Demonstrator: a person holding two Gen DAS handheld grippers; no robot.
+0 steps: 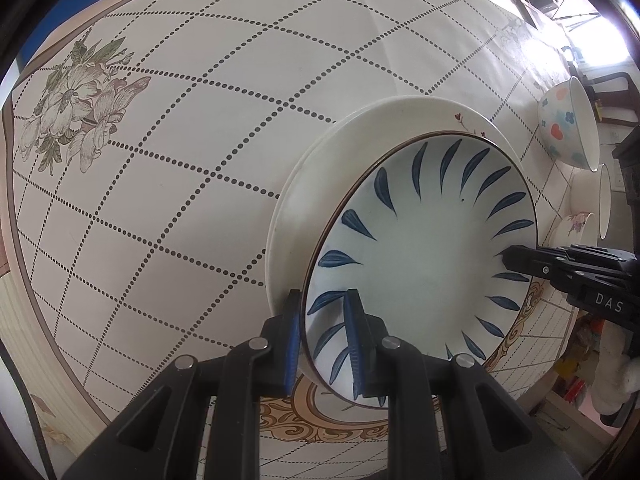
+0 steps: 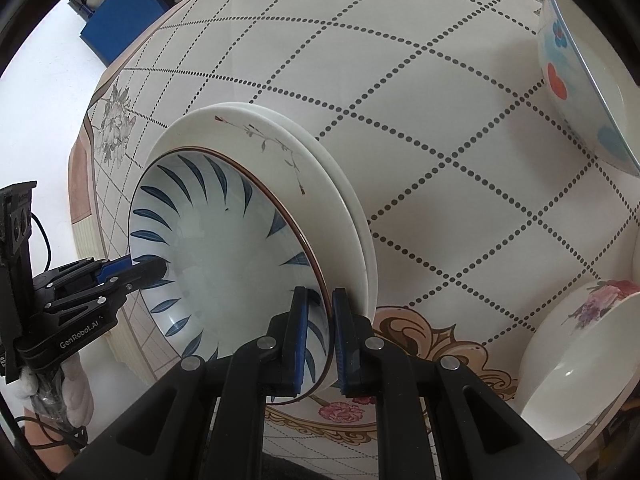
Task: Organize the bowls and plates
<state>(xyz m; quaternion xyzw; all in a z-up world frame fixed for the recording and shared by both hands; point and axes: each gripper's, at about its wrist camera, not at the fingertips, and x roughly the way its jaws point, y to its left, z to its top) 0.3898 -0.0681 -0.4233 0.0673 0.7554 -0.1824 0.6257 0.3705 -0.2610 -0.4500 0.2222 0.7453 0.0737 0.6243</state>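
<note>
A blue-leaf plate point(image 1: 420, 252) point(image 2: 216, 248) sits on a stack of white plates point(image 1: 320, 168) point(image 2: 304, 156). My left gripper point(image 1: 322, 344) is shut on the blue-leaf plate's near rim, one finger inside and one outside. My right gripper point(image 2: 320, 336) is shut on the opposite rim in the same way. Each gripper shows in the other's view, the right one point(image 1: 516, 258) and the left one point(image 2: 148, 270). A bowl with hearts and flowers point(image 1: 568, 124) point(image 2: 580, 76) and a white bowl with a pink flower point(image 2: 580, 356) point(image 1: 580, 224) stand to the right.
The table point(image 1: 180, 160) wears a cloth with a dotted grid and printed flowers. A blue box point(image 2: 120, 20) sits beyond the table's far edge. Chairs and clutter point(image 1: 592, 80) stand off the right side.
</note>
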